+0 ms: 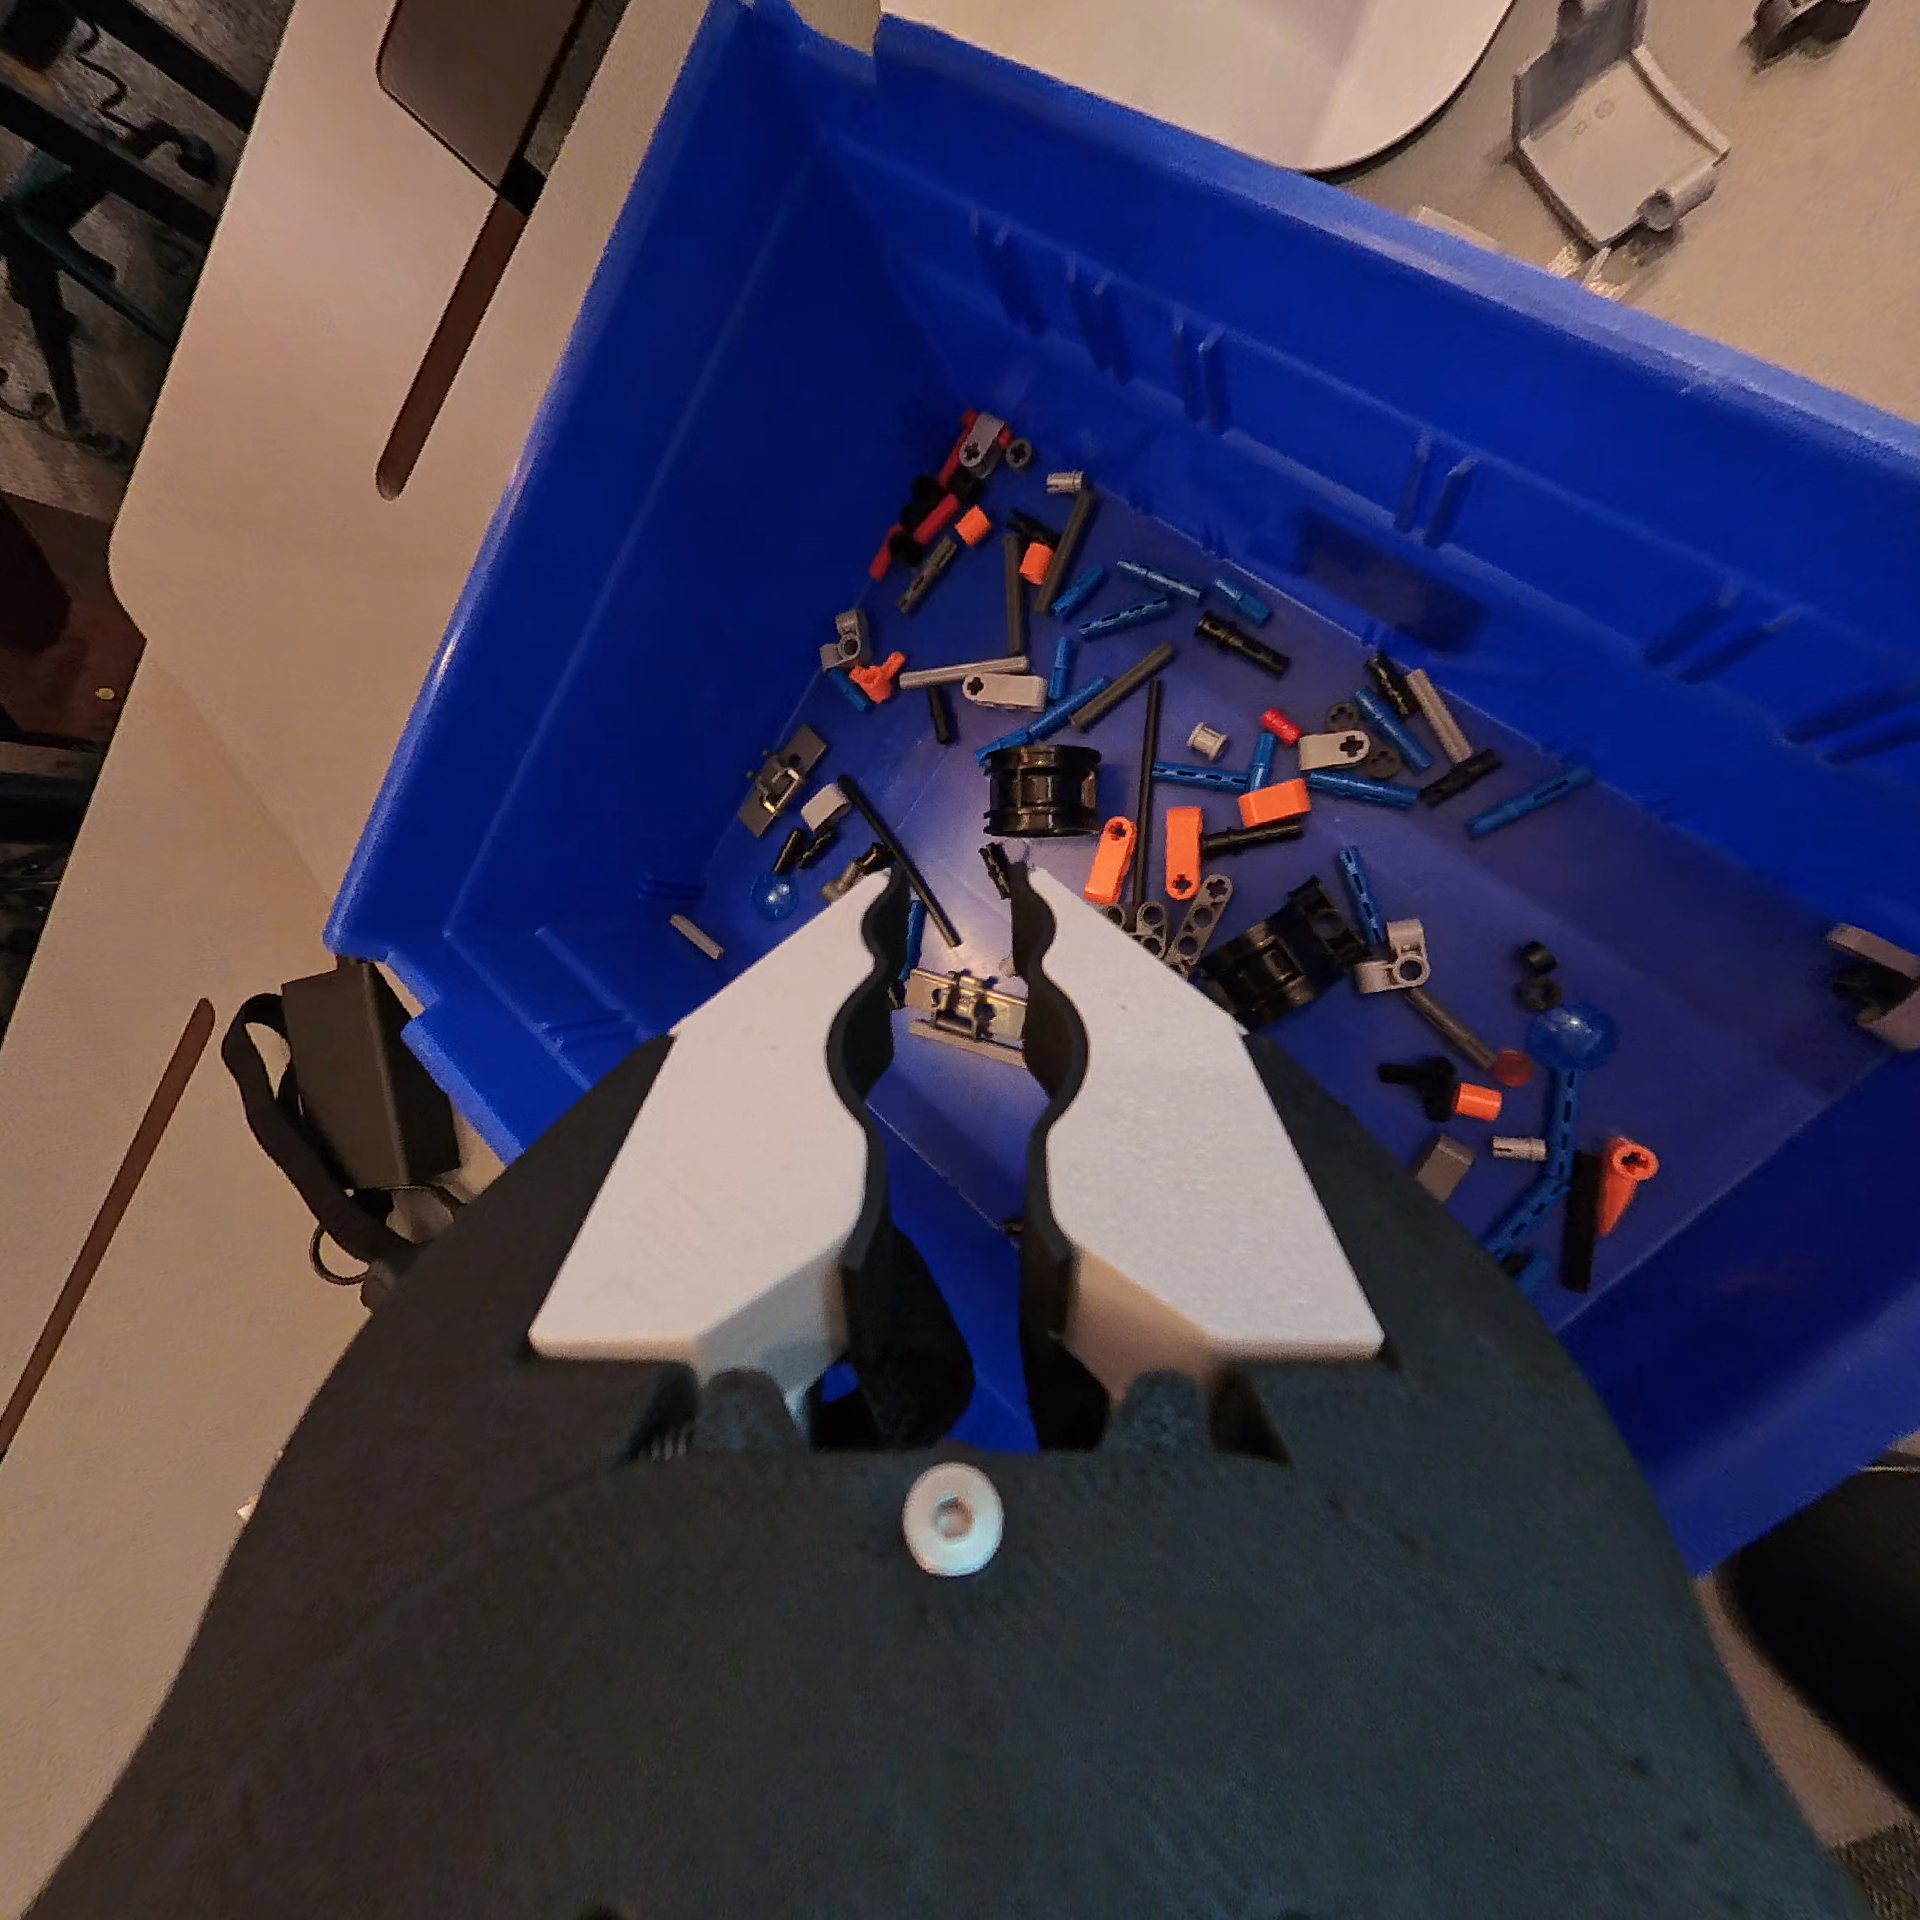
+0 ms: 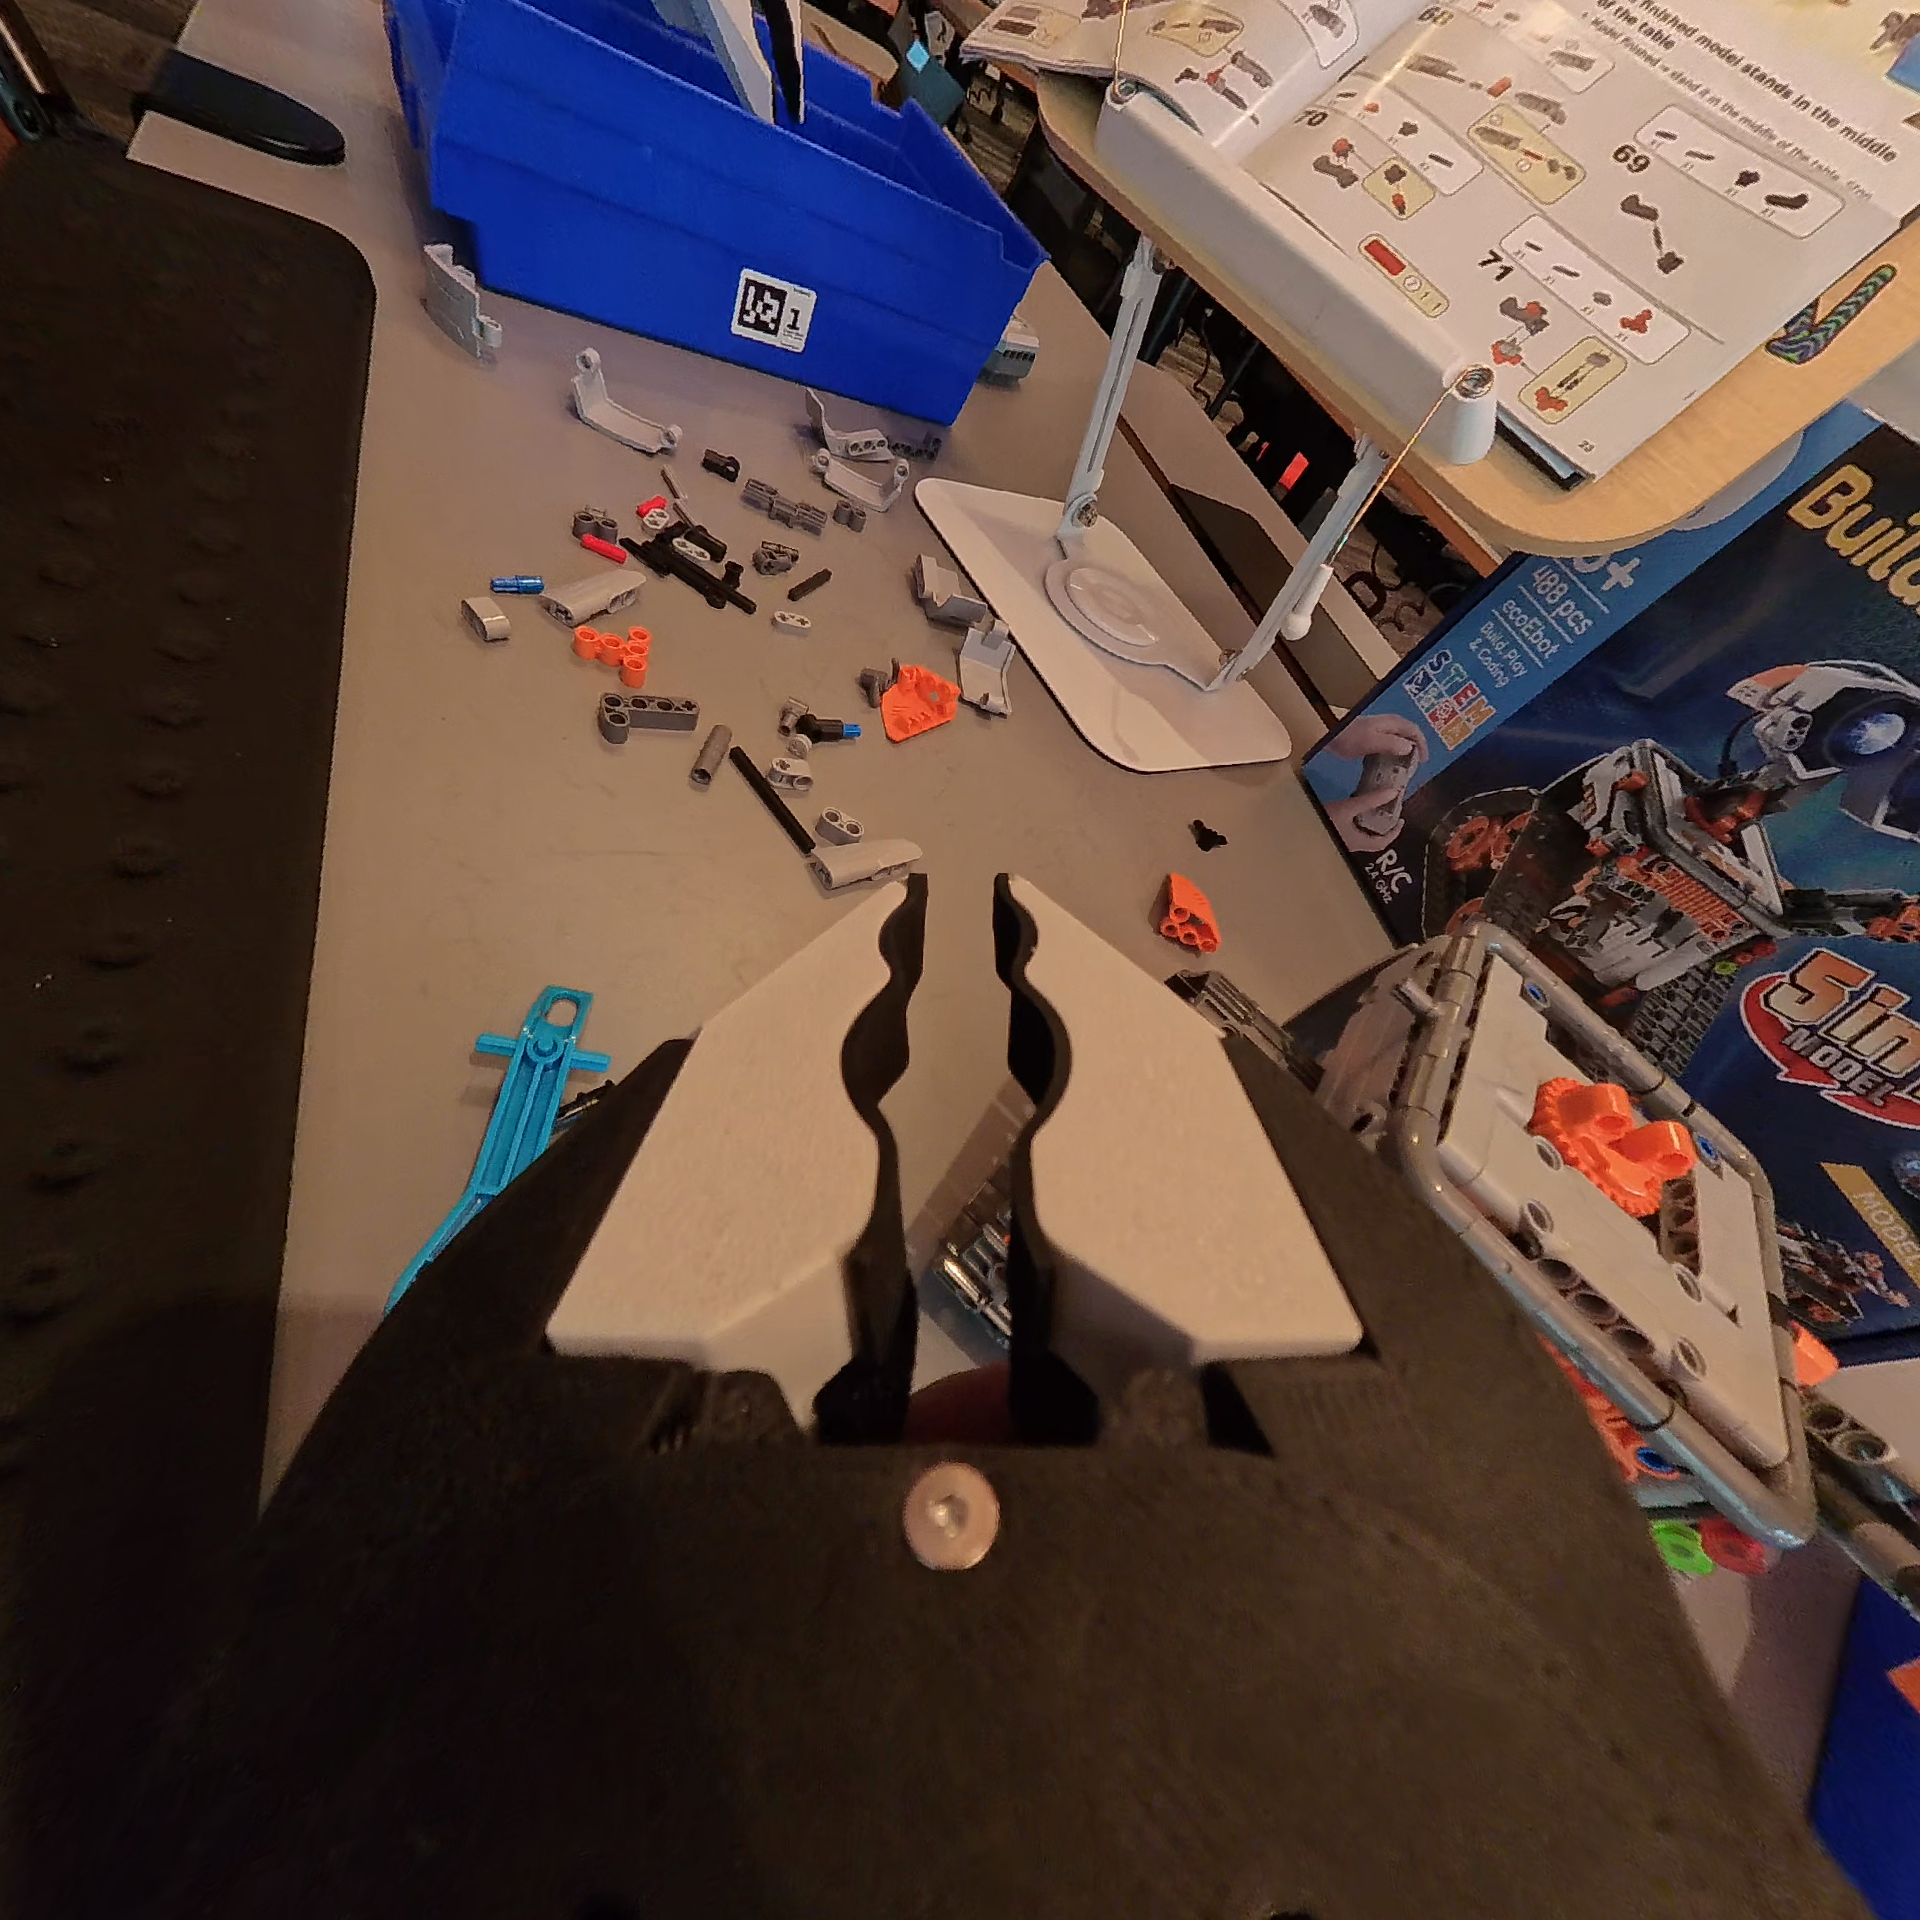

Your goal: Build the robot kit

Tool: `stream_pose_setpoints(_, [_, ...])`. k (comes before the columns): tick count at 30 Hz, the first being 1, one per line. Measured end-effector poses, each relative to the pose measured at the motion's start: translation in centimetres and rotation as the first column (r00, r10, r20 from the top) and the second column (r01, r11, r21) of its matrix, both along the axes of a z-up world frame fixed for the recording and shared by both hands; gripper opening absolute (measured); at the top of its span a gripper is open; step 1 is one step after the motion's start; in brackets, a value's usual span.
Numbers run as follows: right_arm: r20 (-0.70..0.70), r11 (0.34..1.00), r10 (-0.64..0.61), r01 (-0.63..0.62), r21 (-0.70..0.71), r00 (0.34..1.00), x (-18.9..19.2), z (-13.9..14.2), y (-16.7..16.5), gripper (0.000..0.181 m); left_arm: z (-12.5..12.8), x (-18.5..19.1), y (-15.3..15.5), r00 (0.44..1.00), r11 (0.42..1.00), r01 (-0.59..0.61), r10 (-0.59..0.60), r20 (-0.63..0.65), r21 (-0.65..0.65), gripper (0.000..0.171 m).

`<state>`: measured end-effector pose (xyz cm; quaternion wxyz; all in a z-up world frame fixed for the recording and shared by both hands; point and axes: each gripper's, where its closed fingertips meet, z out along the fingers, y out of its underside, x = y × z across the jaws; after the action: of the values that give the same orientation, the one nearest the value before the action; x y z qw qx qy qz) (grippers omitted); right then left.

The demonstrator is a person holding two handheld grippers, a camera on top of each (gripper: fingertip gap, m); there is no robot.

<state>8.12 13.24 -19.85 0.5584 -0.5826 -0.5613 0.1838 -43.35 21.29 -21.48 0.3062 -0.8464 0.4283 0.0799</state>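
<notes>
Left wrist view: left gripper (image 1: 954,896) hangs over the blue bin (image 1: 644,644), fingers parted, empty. Right gripper (image 2: 958,896) hovers above the surface (image 2: 499,883), parted, empty, beside scattered parts (image 2: 717,623).

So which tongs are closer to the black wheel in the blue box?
Left. The left tongs hang open inside the blue box, just short of the black wheel. The right tongs are over the table, outside it.

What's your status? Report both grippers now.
Left gripper open, empty, over blue bin, above grey clip piece. Right gripper open, empty, over table beside grey-orange model.
</notes>
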Motion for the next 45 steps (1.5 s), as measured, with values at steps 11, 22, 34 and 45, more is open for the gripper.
stream_pose_setpoints(11, [0.001,1.000,-0.001,0.001,0.003,1.000,0.1,0.0,0.0,0.011,-0.1,-0.4,0.1,1.000,1.000,-0.011,0.011,-0.009,0.001,0.017])
stream_pose_setpoints(22, [-0.003,1.000,-0.008,0.008,-0.028,1.000,0.2,-0.5,0.4,0.011,0.8,-2.4,-1.8,0.999,0.995,0.001,-0.006,-0.051,-0.100,0.016])
stream_pose_setpoints(34, [-0.039,0.997,-0.026,0.023,-0.072,0.999,0.6,-0.8,1.3,0.011,-2.4,-1.4,-4.1,0.990,0.955,0.108,-0.128,-0.054,-0.275,0.018])
stream_pose_setpoints(45, [-0.038,0.995,-0.037,0.034,-0.098,0.999,0.6,-1.3,1.8,0.011,-5.3,1.9,-5.2,0.956,0.895,0.268,-0.293,-0.017,-0.358,0.030])
